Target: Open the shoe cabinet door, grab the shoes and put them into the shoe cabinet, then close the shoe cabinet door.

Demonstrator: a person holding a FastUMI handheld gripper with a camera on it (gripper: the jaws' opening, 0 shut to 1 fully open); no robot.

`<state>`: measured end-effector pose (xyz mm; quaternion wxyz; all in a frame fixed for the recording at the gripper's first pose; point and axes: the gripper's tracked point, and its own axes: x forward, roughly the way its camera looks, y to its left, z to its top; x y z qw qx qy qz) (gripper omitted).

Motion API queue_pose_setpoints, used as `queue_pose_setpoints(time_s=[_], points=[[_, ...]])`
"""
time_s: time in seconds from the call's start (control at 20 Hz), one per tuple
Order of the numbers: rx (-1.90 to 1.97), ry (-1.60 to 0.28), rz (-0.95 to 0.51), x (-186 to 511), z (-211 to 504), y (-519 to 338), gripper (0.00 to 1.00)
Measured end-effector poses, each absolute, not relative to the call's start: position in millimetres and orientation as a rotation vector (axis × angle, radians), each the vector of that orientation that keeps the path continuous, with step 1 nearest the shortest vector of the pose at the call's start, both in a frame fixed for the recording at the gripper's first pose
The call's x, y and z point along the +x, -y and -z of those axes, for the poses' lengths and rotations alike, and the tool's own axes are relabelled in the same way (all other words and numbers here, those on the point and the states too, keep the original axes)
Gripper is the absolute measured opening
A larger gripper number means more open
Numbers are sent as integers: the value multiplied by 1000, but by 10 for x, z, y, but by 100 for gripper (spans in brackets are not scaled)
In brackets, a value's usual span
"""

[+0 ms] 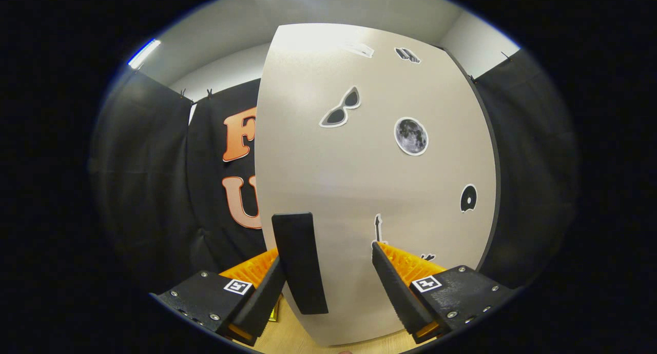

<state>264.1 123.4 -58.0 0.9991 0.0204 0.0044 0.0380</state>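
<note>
Right up against the shoe cabinet door [369, 190] here, a pale beige panel with a dark edge down its right side. Black handle [300, 264] mounted upright near the door's lower left edge, a flat dark bar, tilted a bit in this fisheye look.

Gripper [328, 272] spread wide open, not clamped on anything. Left finger [264, 295] just beside the handle's left side, maybe touching it, can't say for sure. Right finger [398, 292] well apart from the handle, sitting in front of bare door panel. So the handle sits between the fingers, hugging the left one.

Stickers all over the door, no readable writing on any of them:
- sunglasses sticker [340, 107] toward the upper middle
- moon sticker [411, 136] just right of and below the sunglasses
- small round dark sticker with a bite out of it [468, 198] near the right edge
- guitar sticker [378, 228] just above the right fingertip
- two more near the top edge [408, 55], too washed out by glare to make out

Square black-and-white marker tags [238, 286] on both finger mounts, no brand text visible.

Light wood floor [287, 338] under the door's bottom edge. Ceiling light strip [143, 54] up beyond the door's left side.
</note>
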Motion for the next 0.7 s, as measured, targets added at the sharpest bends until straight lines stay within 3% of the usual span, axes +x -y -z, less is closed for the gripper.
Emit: queue_pose_setpoints(time_s=[0.7], points=[[31, 35, -71, 2598, 466, -1274, 97]])
